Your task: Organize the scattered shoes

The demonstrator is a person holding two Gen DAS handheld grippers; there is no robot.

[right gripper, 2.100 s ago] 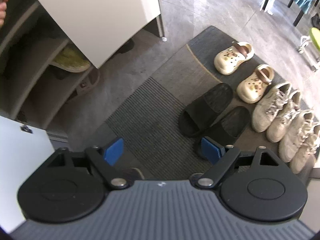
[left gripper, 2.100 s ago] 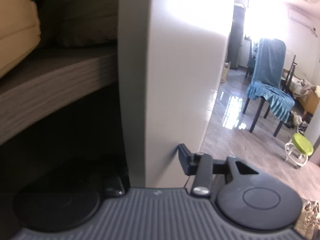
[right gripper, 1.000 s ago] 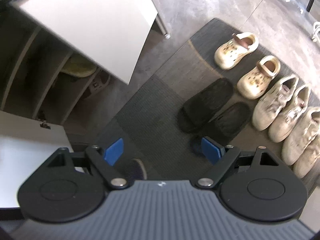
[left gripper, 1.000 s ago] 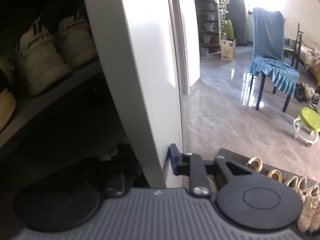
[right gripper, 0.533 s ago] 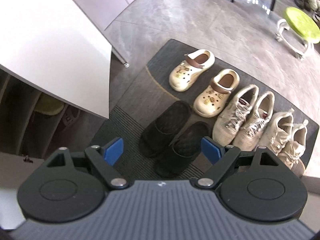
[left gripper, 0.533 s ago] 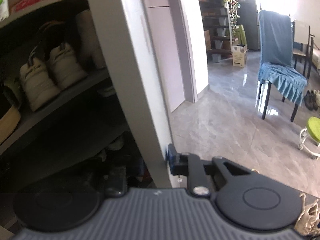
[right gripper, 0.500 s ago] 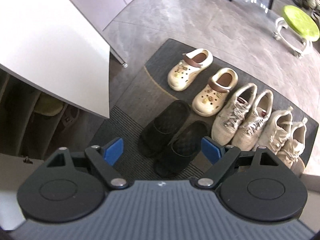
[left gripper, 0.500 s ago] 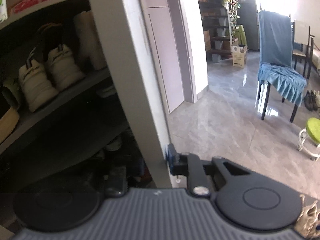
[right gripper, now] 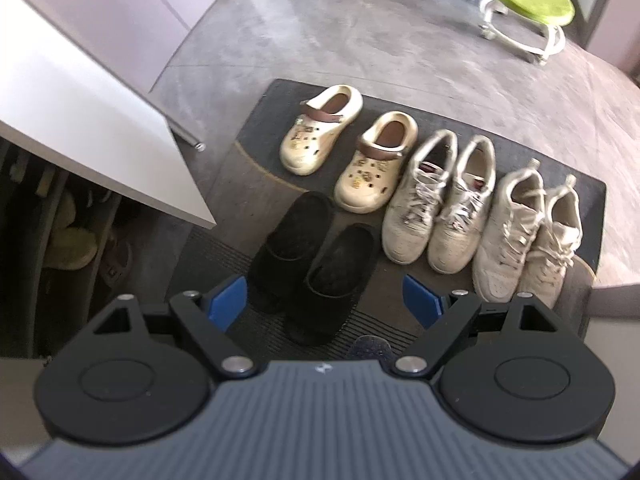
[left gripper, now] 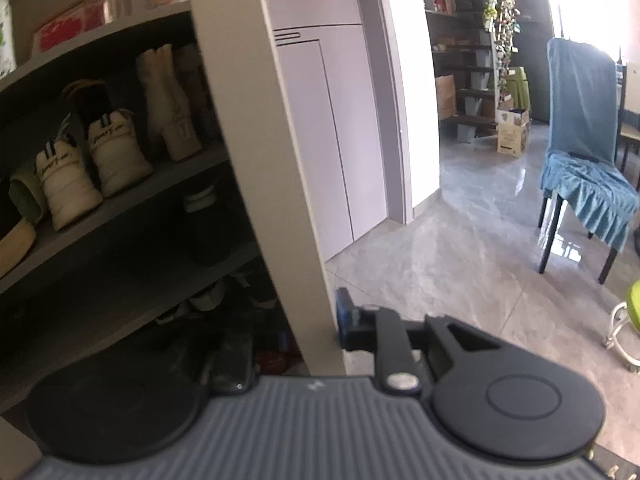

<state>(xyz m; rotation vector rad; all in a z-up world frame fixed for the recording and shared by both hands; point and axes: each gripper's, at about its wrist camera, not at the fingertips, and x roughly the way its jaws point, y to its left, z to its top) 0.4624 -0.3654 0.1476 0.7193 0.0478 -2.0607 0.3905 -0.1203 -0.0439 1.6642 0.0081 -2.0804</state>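
Left gripper [left gripper: 320,320] clamped the cabinet door [left gripper: 256,160] edge, jaws easing open. Right gripper [right gripper: 326,300] gaped wide, empty, above black slippers [right gripper: 312,264] at frame centre. Sneaker lettering [left gripper: 102,134] was unreadable.

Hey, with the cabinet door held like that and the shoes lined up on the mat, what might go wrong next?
The left gripper pinches only the thin edge of the cabinet door and its jaws are opening, so the door may slip free and swing.

The open right gripper hangs over the black slippers; closing there might catch both or nudge the cream clogs.
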